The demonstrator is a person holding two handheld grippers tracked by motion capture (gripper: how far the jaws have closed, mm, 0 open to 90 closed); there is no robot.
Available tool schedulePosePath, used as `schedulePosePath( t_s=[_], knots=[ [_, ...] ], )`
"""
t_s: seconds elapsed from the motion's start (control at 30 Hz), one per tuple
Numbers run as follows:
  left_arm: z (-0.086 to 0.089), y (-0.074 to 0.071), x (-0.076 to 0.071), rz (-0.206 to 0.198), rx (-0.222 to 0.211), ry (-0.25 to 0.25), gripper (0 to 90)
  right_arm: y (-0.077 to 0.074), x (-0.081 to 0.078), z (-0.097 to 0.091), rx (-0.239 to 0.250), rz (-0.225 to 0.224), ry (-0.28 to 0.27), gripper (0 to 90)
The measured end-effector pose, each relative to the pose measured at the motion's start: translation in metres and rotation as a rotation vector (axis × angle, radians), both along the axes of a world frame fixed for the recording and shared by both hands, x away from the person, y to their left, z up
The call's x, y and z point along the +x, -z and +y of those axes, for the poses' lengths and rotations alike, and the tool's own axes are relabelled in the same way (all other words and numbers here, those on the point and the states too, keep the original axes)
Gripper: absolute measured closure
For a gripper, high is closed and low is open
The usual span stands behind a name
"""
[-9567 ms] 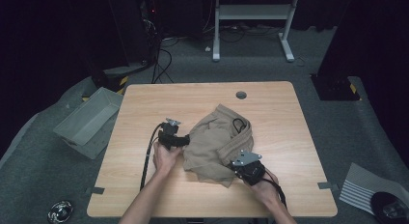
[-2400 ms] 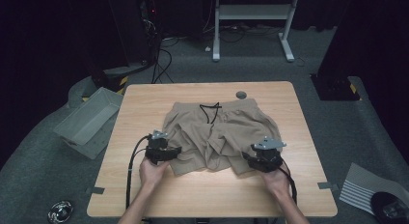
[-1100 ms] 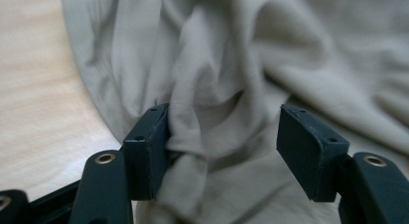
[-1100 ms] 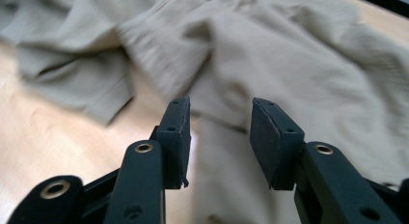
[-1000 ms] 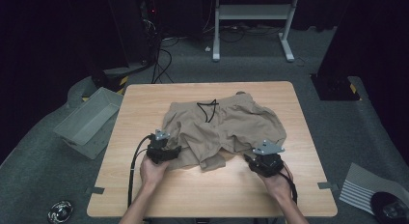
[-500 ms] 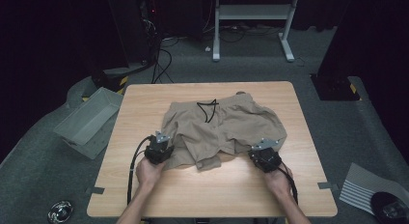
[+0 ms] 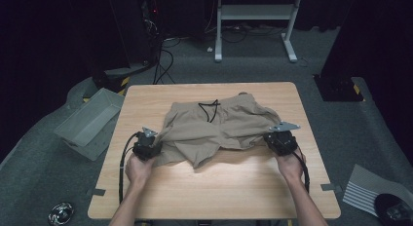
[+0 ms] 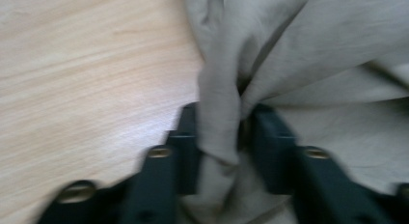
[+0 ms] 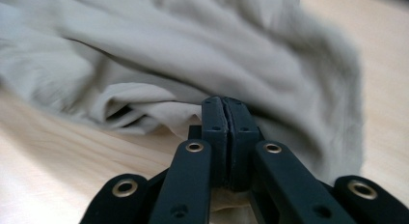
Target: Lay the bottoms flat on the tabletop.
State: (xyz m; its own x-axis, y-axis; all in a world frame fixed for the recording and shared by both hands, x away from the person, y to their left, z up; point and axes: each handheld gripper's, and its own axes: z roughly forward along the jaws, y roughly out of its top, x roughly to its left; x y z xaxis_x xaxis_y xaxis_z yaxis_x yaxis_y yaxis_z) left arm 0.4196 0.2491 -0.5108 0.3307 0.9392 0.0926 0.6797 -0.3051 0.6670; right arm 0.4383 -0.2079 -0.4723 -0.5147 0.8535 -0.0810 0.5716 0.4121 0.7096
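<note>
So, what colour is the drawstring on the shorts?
Black; the drawstring shows best in the high view.

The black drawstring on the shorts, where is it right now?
In the high view the drawstring lies on the far middle of the tan shorts, at the waistband, on the wooden table.

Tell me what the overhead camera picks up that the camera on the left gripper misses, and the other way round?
The high view takes in the whole table, the black drawstring on the shorts, both hands, and a grey bin on the floor. The left gripper view gives the close detail: a bunched fold of fabric between the left gripper fingers, which have just been opening. Both share the beige shorts and the wooden tabletop.
</note>
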Motion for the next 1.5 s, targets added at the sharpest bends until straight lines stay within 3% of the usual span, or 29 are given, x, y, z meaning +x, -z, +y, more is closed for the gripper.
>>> schedulePosePath(
  t_s=[0.07,0.1,0.17,0.23,0.27,0.3,0.33,0.43,0.53,0.67,0.73,0.77,0.8,0.87,0.93,1.0,1.03,1.1,1.17,1.27,1.3,1.33,1.37,1.43,1.5],
  knots=[
    [-0.004,-0.001,-0.005,-0.027,-0.025,0.024,49.1,0.012,0.009,0.001,-0.018,0.049,0.028,80.7],
    [-0.005,-0.002,-0.008,-0.028,-0.034,0.034,45.3,0.014,0.007,0.006,0.001,0.044,0.036,73.5],
    [-0.006,-0.003,-0.009,-0.012,-0.041,0.052,44.9,0.01,0.003,0.01,0.021,0.026,0.022,70.3],
    [-0.007,-0.002,-0.009,0.003,-0.052,0.056,44.4,0.0,-0.008,0.022,0.047,-0.019,-0.025,65.8],
    [-0.008,-0.001,-0.008,0.004,-0.06,0.053,43.8,-0.006,-0.019,0.038,0.067,-0.041,-0.098,63.2],
    [-0.009,0.0,-0.007,0.012,-0.068,0.059,43.4,-0.007,-0.023,0.048,0.055,-0.042,-0.135,62.5],
    [-0.01,0.001,-0.007,0.016,-0.072,0.059,43.4,-0.007,-0.023,0.048,0.055,-0.042,-0.135,62.5],
    [-0.014,0.005,-0.006,0.024,-0.066,0.061,41.5,0.004,-0.029,0.082,0.031,-0.012,-0.247,60.2],
    [-0.014,0.009,-0.006,0.03,-0.084,0.062,40.7,0.011,-0.028,0.096,0.025,0.004,-0.274,58.0],
    [-0.013,0.012,-0.006,0.001,-0.096,0.065,39.1,0.02,-0.022,0.119,0.046,0.037,-0.314,56.7],
    [-0.013,0.011,-0.005,-0.002,-0.094,0.071,40.7,0.025,-0.015,0.126,0.048,0.065,-0.308,60.1],
    [-0.013,0.011,-0.005,0.001,-0.093,0.077,46.3,0.033,-0.007,0.13,0.012,0.096,-0.308,71.5],
    [-0.014,0.01,-0.005,0.003,-0.098,0.085,46.3,0.033,-0.007,0.13,0.012,0.096,-0.308,71.5],
    [-0.014,0.008,-0.004,0.009,-0.089,0.111,59.0,0.04,-0.002,0.129,-0.025,0.088,-0.321,85.4],
    [-0.012,0.007,-0.006,0.009,-0.079,0.13,69.6,0.037,0.002,0.124,-0.008,0.11,-0.316,90.0],
    [-0.008,0.005,-0.008,0.005,-0.084,0.142,77.7,0.029,0.001,0.117,-0.029,0.07,-0.308,90.0],
    [-0.006,0.003,-0.009,-0.003,-0.088,0.142,77.7,0.029,0.001,0.117,-0.029,0.07,-0.308,90.0],
    [-0.001,-0.002,-0.01,-0.023,-0.093,0.14,80.2,0.016,0.001,0.106,-0.014,0.016,-0.284,90.0],
    [0.001,-0.007,-0.008,-0.03,-0.093,0.142,80.2,0.012,0.002,0.103,-0.007,0.003,-0.273,90.0],
    [-0.003,-0.011,-0.001,-0.038,-0.05,0.129,76.6,0.006,0.009,0.101,0.004,-0.012,-0.239,90.0],
    [-0.004,-0.009,0.002,-0.014,-0.055,0.112,64.1,0.009,0.015,0.104,-0.029,-0.01,-0.217,90.0],
    [-0.005,-0.008,0.005,0.007,-0.064,0.095,64.1,0.009,0.015,0.104,-0.029,-0.01,-0.217,90.0],
    [-0.005,-0.007,0.005,0.014,-0.076,0.08,57.1,0.015,0.018,0.105,-0.05,0.015,-0.211,89.5],
    [-0.005,-0.009,0.0,0.017,-0.099,0.075,46.7,0.024,0.018,0.106,-0.049,0.067,-0.195,81.2],
    [-0.004,-0.014,-0.009,0.01,-0.115,0.076,40.4,0.024,0.01,0.107,-0.021,0.052,-0.197,72.3]
  ],
)
